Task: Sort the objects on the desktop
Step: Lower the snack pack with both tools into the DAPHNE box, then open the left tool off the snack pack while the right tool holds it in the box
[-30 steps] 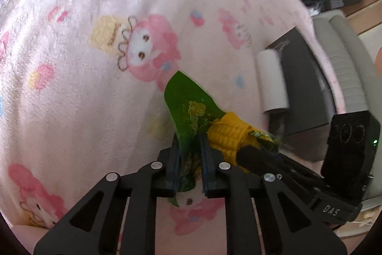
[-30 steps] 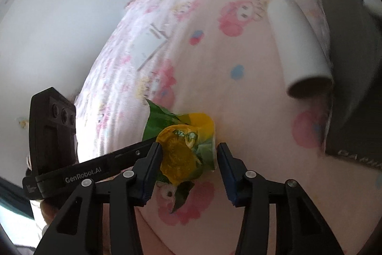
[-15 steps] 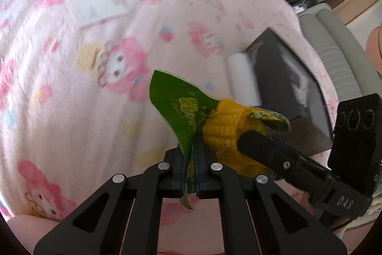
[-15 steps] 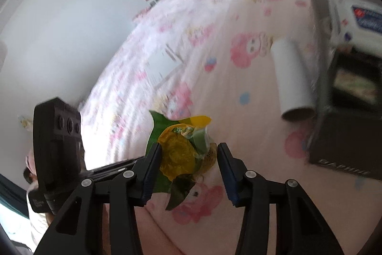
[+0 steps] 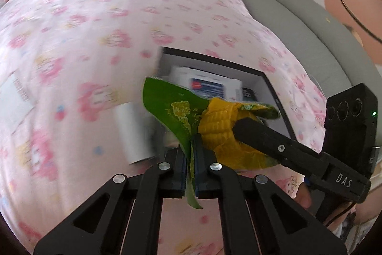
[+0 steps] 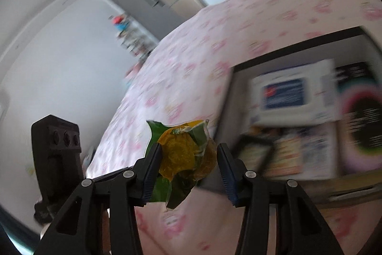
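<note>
The corn packet (image 5: 210, 126) hangs in the air above the pink printed blanket (image 5: 95, 44), near the open black box (image 5: 269, 80), and both claws carry it together. The left claw (image 5: 190, 159) is closed flat on the thin green flap of the wrapper, and the right claw (image 6: 188, 159) is half closed around the yellow cob end.

I think the biggest risk is the shared hold. If the two hands move at a different speed or direction, the thin flap can tear or slide out of the left claw, and then the whole weight falls on the right claw. There the wrapper is smooth and the cob is round, so it may turn or slip down onto the blanket.

The box already contains a white and blue carton (image 6: 289, 94) and some other printed packs (image 6: 298, 159), so little free room remains. Its near wall stands between the packet and the inside; a low path can catch on it.

A white roll (image 5: 133, 133) lies on the blanket just beside the box, under the packet. A white card (image 5: 14, 97) lies far toward the left edge, well apart.
</note>
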